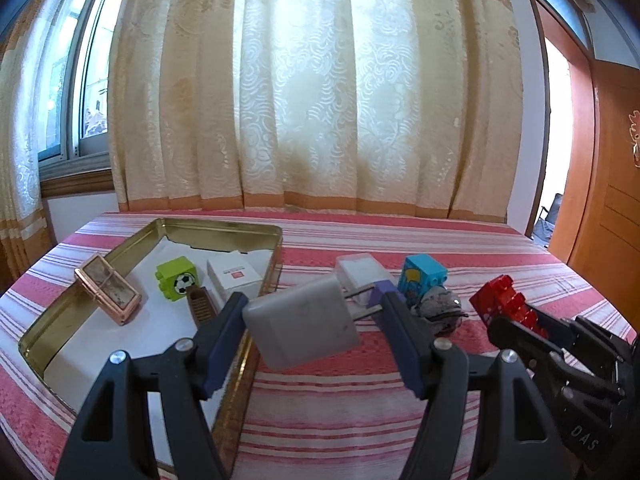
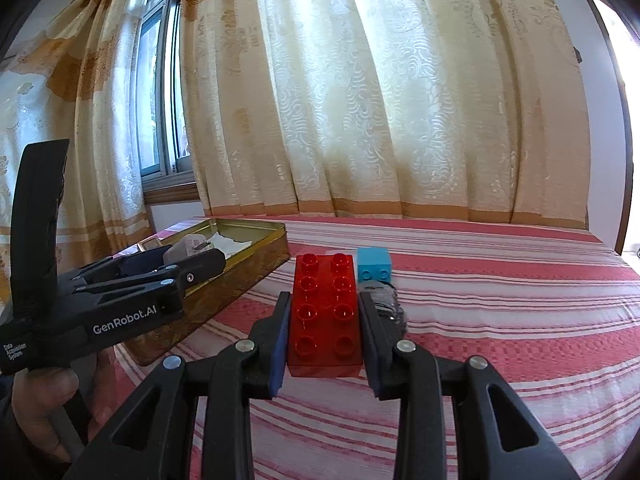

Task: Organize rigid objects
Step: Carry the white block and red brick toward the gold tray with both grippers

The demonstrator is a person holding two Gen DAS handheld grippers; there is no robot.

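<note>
Holding a grey charger [image 1: 302,322] in my left tool [image 1: 316,320] over the tin's [image 1: 224,236] rim w/ jaws half-wide, and a red brick [image 2: 325,312] pinched near-shut in my right tool [image 2: 324,336], both light, stiff, slick plastic, so grip flat sides.

Both fisheye views ride low and close behind their own fingers, facing the curtain [image 1: 320,92] across the striped tablecloth [image 2: 500,312]. The left wrist view sits nearer the gold tin [image 1: 224,226], at its lower left. Both share the tin, blue brick [image 2: 374,263] and red brick [image 2: 325,312].
</note>
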